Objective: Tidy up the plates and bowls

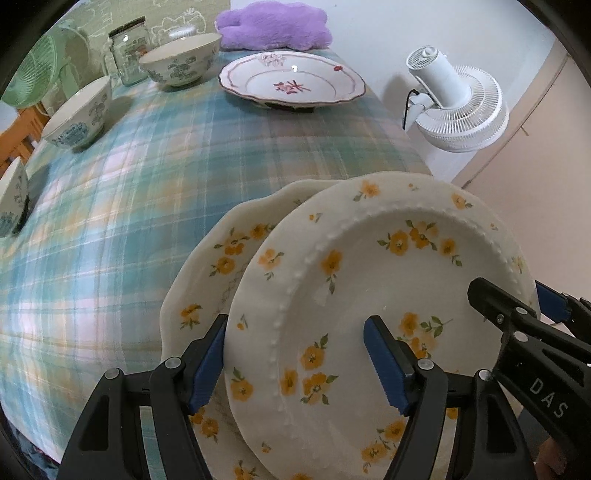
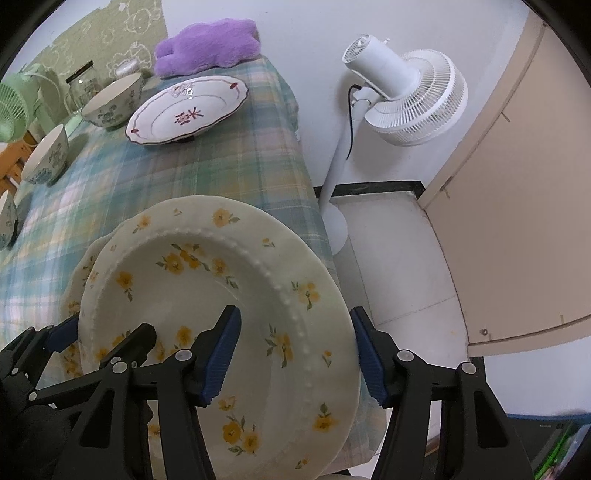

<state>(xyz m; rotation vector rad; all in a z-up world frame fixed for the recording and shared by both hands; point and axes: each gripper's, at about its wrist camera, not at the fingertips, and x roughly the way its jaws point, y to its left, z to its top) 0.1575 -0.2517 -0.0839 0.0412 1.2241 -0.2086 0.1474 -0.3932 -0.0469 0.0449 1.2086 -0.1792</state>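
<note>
A cream plate with yellow flowers (image 1: 369, 280) (image 2: 207, 295) lies on top of a second, scalloped yellow-flower plate (image 1: 207, 280) (image 2: 74, 295) at the near right corner of the plaid table. My left gripper (image 1: 295, 362) straddles the top plate's left rim, one finger under and one over; whether the pads press it is unclear. My right gripper (image 2: 295, 358) straddles its right rim the same way. A white plate with red markings (image 1: 291, 79) (image 2: 188, 109) sits at the far end. Three blue-patterned bowls (image 1: 181, 59) (image 1: 79, 112) (image 1: 11, 201) line the left side.
A glass jar (image 1: 129, 51) and a green fan (image 1: 37, 70) stand at the far left. A purple plush (image 1: 273, 26) lies at the table's far end. A white standing fan (image 2: 402, 99) and a beige door (image 2: 517, 184) are right of the table edge.
</note>
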